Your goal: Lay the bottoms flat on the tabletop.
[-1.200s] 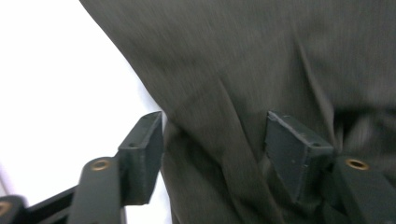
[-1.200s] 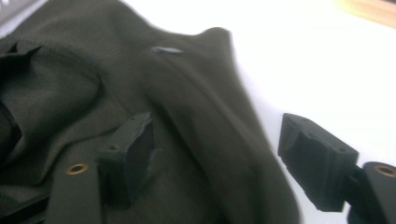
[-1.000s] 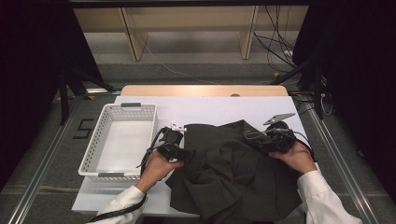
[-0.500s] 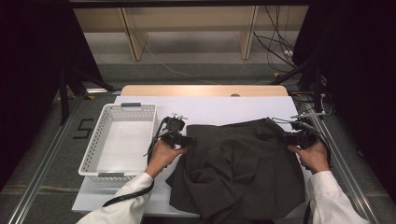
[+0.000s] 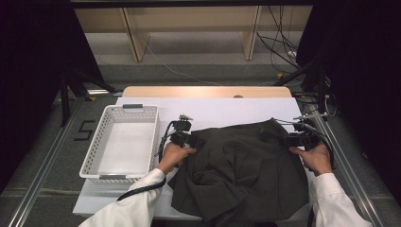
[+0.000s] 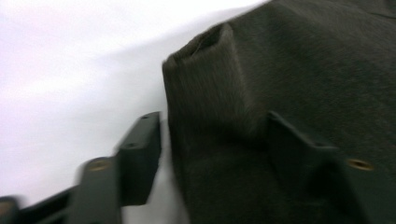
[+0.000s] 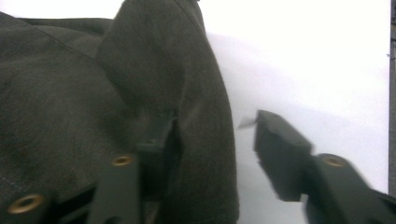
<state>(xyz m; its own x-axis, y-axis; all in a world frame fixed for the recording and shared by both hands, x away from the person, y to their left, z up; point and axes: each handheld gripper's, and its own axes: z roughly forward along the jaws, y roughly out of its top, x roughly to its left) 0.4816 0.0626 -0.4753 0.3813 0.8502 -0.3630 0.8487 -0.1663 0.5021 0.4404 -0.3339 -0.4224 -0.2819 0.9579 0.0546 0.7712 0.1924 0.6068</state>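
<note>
The dark garment [image 5: 241,170] lies spread between both tools, its left edge fold inside the closing left tool [image 5: 191,140], its right edge inside the opening right tool [image 5: 289,140], neither clamped.

Near hem of the dark garment [image 5: 241,175] cut off by the high view's bottom edge; motion-blurred jaws in the left gripper view.

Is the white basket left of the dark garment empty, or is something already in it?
Empty. The high view shows the white basket with a bare floor, while the dark garment lies beside it on the table.
</note>
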